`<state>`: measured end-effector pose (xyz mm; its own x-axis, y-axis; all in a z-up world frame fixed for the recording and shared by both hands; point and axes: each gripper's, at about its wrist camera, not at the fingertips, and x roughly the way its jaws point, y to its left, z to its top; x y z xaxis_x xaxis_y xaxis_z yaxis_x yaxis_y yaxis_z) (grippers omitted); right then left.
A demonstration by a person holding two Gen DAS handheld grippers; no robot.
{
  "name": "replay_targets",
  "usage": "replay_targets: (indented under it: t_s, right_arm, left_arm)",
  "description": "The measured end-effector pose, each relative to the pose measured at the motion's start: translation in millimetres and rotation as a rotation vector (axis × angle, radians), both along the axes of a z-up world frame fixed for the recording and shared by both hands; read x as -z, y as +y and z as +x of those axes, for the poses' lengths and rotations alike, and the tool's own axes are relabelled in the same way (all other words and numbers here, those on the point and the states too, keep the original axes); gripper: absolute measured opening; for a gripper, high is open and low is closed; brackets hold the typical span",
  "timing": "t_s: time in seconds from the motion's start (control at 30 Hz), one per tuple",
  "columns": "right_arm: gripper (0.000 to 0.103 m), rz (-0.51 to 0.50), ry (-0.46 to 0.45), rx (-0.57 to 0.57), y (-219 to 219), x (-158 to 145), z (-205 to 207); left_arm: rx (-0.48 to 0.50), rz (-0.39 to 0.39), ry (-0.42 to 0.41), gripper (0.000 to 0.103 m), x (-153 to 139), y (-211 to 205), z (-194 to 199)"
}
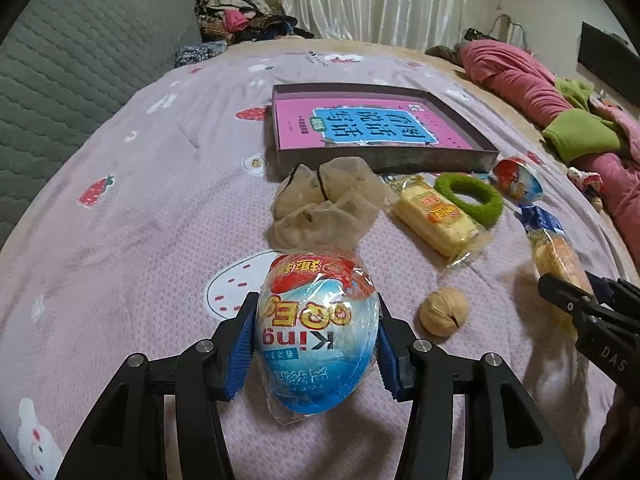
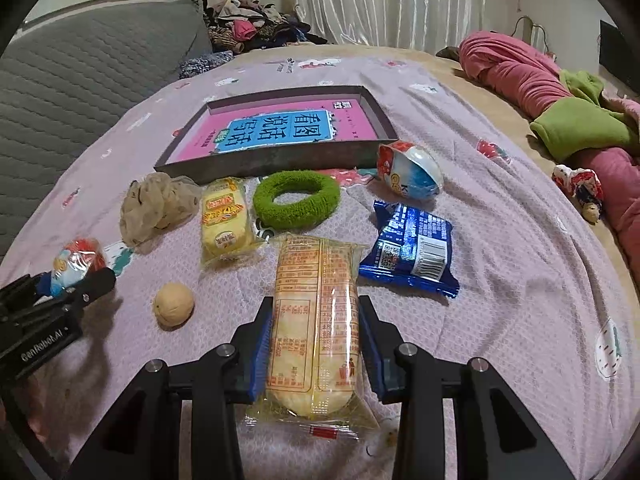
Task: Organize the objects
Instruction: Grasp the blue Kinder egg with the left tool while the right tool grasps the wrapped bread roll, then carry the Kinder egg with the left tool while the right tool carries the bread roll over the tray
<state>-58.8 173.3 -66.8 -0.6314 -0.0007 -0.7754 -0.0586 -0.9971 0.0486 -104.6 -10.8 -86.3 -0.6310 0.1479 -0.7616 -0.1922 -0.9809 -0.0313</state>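
My left gripper (image 1: 316, 312) is shut on a blue, white and red toy egg (image 1: 316, 340) in clear wrap, held just above the pink bedspread. My right gripper (image 2: 316, 308) is shut on a long yellow snack packet (image 2: 316, 328). Ahead lies a grey shallow box (image 2: 264, 160) holding a pink book. Between the box and me lie a green fuzzy ring (image 2: 296, 200), a second toy egg (image 2: 412, 176), a blue foil packet (image 2: 412, 248), a yellow cake packet (image 2: 226, 216), a walnut (image 2: 174, 304) and a beige mesh bundle (image 2: 156, 204).
Pink and green clothes (image 2: 560, 112) lie along the bed's right edge, with a small doll (image 2: 580, 188) beside them. A grey quilted headboard (image 2: 80, 72) stands at the left. A clothes pile (image 2: 252, 28) and white curtains are at the back.
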Motion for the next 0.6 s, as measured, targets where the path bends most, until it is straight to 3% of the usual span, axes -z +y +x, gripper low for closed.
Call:
replay_targets:
  t_s: [0.6]
  right_arm:
    - [0.040, -0.029, 0.072, -0.073, 7, -37, 11]
  left_arm:
    - [-0.005, -0.034, 0.069, 0.054, -48, 32, 23]
